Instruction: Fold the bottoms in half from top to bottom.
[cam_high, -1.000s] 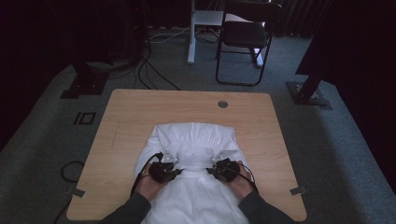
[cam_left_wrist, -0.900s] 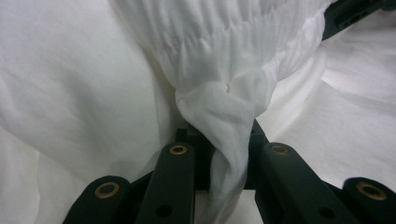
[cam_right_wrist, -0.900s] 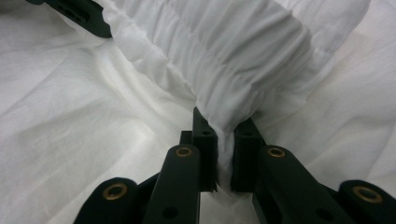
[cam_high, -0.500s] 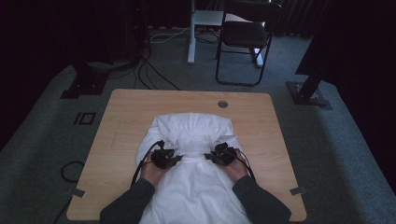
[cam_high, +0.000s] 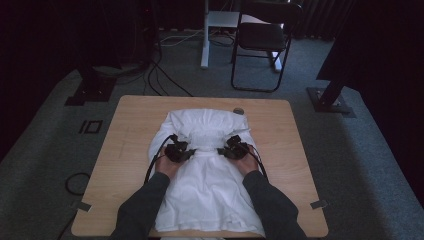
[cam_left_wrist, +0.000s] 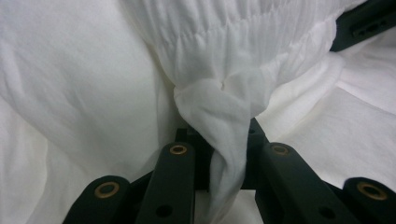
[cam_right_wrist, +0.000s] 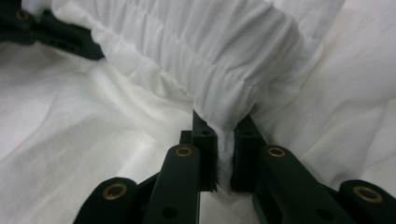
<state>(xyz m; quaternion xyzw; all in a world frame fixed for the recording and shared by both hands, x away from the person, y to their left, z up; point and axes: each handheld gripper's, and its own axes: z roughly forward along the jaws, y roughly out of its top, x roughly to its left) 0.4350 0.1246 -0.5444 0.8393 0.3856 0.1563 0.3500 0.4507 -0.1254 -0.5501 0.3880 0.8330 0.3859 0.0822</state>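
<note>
I have both jaws pinching the gathered waistband of the white garment (cam_high: 207, 170) mid-worktop, left gripper (cam_high: 186, 150) and right gripper (cam_high: 226, 149) side by side. The fold toward twelve o'clock looks half done; I judge laying it flat and smoothing remain.

A white garment (cam_high: 207, 185) is being carried by a light wooden bench (cam_high: 125, 150), spread along its middle from the near edge toward the far edge, with its far part bunched into folds. A small round fitting (cam_high: 238, 111) is being shown in the benchtop just beyond the cloth.
</note>
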